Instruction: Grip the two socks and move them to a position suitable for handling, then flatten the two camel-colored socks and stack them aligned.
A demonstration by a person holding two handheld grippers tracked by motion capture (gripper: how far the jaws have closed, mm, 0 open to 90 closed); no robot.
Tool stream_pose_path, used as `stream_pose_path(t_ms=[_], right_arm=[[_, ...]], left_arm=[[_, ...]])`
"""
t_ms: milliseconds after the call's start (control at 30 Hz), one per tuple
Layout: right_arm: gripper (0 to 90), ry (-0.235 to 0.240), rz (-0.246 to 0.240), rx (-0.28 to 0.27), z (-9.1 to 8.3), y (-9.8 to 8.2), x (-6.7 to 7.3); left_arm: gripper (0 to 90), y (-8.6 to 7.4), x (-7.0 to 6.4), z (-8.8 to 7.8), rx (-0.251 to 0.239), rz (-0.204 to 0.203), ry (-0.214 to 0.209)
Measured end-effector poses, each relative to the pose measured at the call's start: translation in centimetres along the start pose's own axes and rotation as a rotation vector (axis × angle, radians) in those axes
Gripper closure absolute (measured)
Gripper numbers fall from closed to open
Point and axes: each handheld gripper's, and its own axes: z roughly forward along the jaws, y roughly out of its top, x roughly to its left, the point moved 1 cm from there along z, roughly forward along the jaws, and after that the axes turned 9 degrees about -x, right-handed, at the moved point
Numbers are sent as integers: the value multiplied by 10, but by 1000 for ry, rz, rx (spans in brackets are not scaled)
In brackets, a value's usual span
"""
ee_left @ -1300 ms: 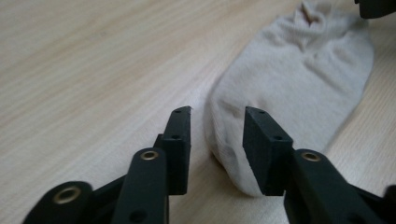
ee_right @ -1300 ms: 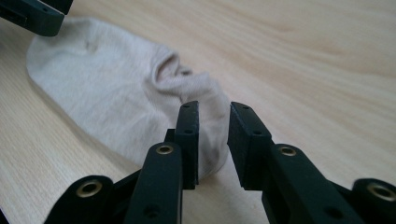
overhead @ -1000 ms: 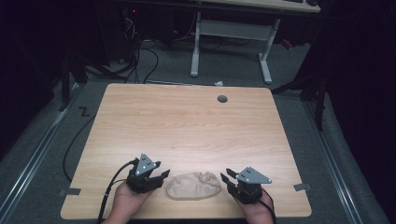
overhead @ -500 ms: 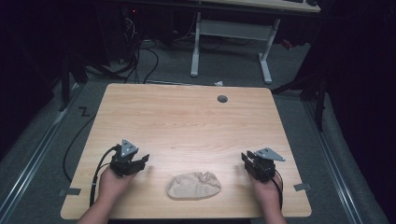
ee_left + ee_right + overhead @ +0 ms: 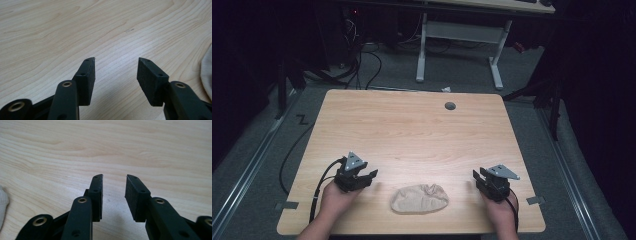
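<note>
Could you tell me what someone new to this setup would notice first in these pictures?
Probably the crumpled beige cloth bundle lying alone near the front edge of the pale wooden table. Flanking it, apart from it, are the left hand-held gripper and the right hand-held gripper, both with open jaws holding nothing. A small round grey grommet marks the far edge.

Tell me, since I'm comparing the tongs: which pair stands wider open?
The left tongs: bare table shows in a wider gap between their pads than between those of the right tongs. Neither holds the cloth.
</note>
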Motion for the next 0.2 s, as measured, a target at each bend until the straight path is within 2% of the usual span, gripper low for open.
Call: stream_pose_path(t_ms=[100,200], right_arm=[[655,17,19,0,1,-1,-2],[646,23,10,8,3,0,-2]], left_arm=[[477,0,-2,-2,-5,6,8],[478,-3,-3,-4,-2,-1,3]])
